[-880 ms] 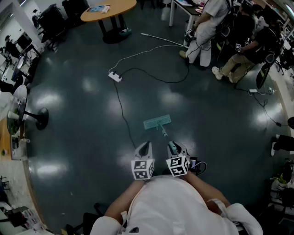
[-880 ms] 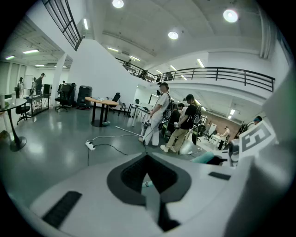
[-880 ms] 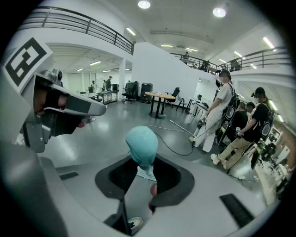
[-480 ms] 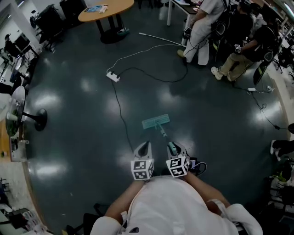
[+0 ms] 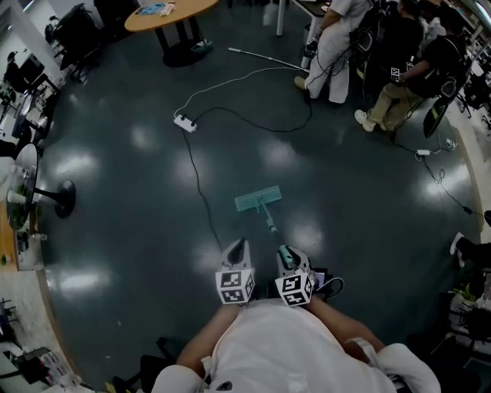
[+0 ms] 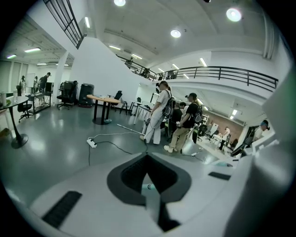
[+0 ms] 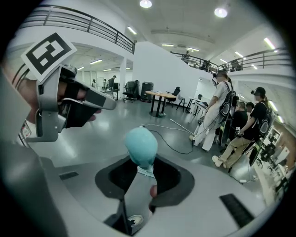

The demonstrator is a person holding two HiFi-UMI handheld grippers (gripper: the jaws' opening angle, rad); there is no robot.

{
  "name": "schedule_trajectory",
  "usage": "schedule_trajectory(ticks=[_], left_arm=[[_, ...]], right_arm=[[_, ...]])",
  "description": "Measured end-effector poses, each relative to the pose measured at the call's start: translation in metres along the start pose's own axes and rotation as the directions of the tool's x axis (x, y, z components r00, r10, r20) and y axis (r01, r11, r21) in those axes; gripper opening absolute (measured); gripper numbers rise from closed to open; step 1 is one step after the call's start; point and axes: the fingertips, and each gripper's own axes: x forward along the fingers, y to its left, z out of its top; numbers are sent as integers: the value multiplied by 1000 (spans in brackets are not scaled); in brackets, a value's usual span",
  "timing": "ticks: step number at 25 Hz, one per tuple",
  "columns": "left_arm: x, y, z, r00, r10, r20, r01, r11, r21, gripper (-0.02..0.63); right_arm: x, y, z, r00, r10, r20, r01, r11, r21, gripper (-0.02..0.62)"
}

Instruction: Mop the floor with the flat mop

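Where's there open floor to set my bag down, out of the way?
Bare floor lies left of the black cable, toward the fan stand, and right of the mop head. Crowded by the people and round table.

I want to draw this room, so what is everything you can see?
flat mop: one, teal, on the floor ahead
power strip: one, white, beyond the mop, leftward
cables: several, black and white, trailing from the power strip
pole: one, white, lying near the people
wooden table: one, brown, far end
small table: one, black base, left edge
people: at least three, white and dark clothes, far right
left gripper: one, grey, shut, empty
right gripper: one, grey, shut on the flat mop
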Motion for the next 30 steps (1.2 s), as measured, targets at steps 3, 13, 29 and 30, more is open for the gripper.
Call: schedule_trajectory(ticks=[3,13,29,30], left_arm=[[7,0,2,1000,8,-6,-8,1000,-8,6],[22,24,30,998,58,15,-58,998,-24,6],[6,48,18,999,49,24,-48,999,-16,6],[4,46,17,999,40,25,-39,999,-10,6]], right_arm=[[15,-7,1,1000,-7,-22,8,999,33,112],[151,-54,33,996,-54,-70,55,998,13,112],[132,-46,64,997,-41,-64,40,999,-11,110],[114,-39,60,998,-28,-62,27,999,-23,110]])
